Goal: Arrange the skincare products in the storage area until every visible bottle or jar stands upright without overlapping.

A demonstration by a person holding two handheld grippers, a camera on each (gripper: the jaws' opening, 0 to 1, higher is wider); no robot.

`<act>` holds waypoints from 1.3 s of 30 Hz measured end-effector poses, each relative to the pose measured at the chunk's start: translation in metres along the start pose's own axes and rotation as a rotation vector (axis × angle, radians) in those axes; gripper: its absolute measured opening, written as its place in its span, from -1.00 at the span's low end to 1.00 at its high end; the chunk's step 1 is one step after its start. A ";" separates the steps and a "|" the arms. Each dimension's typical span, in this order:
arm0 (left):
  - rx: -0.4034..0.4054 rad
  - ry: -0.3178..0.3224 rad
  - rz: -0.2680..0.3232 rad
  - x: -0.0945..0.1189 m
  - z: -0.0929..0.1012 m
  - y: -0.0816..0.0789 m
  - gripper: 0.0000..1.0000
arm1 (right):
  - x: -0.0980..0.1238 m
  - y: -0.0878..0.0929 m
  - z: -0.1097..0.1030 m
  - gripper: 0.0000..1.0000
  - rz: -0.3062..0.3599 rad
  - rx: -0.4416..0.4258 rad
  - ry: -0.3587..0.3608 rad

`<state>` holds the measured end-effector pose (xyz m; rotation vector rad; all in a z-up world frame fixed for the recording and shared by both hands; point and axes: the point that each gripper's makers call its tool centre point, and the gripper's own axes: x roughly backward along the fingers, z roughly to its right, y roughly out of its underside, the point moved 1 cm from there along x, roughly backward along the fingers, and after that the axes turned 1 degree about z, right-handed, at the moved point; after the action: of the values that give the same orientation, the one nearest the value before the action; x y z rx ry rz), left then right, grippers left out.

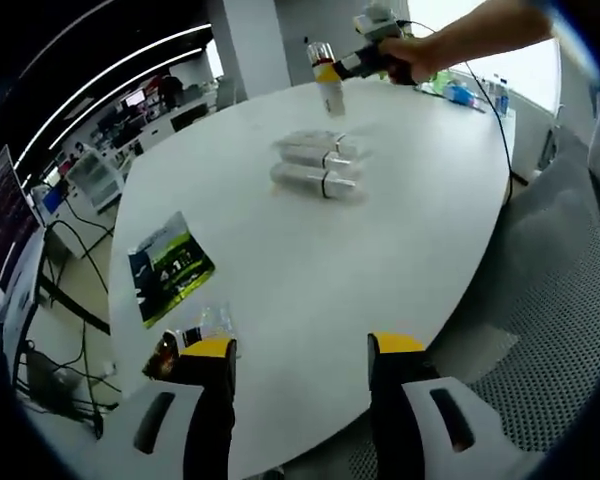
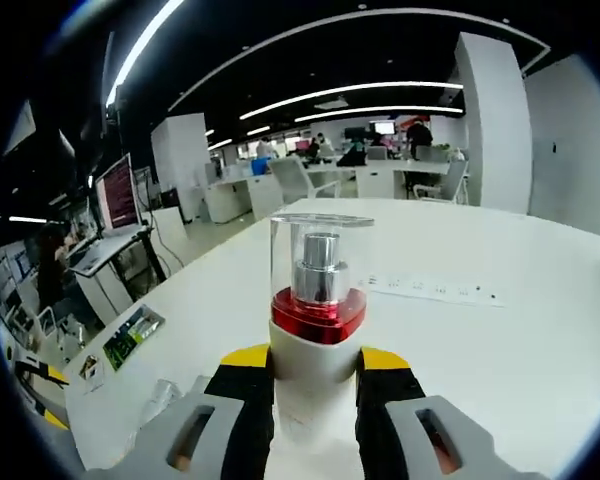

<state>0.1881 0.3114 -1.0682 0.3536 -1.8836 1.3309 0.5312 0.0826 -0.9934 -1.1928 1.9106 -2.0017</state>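
We take the big white worktop (image 1: 310,270) as our landmark. In the left gripper view it spreads out ahead of our left claw (image 1: 300,350), whose two yellow-tipped jaws stand wide apart over the near edge with nothing between them.

Beside the worktop, on the right of that view, is a grey mesh chair (image 1: 550,330).

On the worktop, toward its left edge, lies a flat green and black packet (image 1: 170,265). Near the middle, several clear bottles (image 1: 318,165) lie on their sides close together; the nearest bottle (image 1: 315,181) lies across the view with a dark band round it. We cannot tell whether they touch one another.

At the near left corner, just beside the left jaw, sits a small crinkled wrapper (image 1: 185,335).

Over the far side of the worktop our right hand (image 1: 415,55) holds the right claw (image 1: 348,68), and from it a bottle with a yellow band (image 1: 327,80) stands upright, its base at or just above the surface; we cannot tell which.

In the right gripper view the same right claw (image 2: 315,365) has its jaws closed against the white body of that spray bottle (image 2: 320,300), which stands upright between them, showing a red collar, a silver pump and a clear cap. Beyond it on the worktop (image 2: 500,340) lies a white power strip (image 2: 435,290).
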 end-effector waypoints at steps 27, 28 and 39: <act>-0.001 0.002 -0.040 -0.002 0.001 0.006 -0.08 | -0.055 0.001 0.016 -0.54 0.037 0.127 -0.048; 0.000 0.002 -0.040 -0.002 0.001 0.006 -0.08 | -0.055 -0.002 0.016 -0.54 0.046 0.129 -0.048; -0.002 0.005 -0.046 -0.002 0.002 0.007 -0.09 | -0.050 0.000 0.019 -0.53 0.121 0.128 -0.048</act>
<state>0.1842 0.3124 -1.0746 0.3899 -1.8618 1.2986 0.5769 0.0970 -1.0174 -1.0576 1.7578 -1.9807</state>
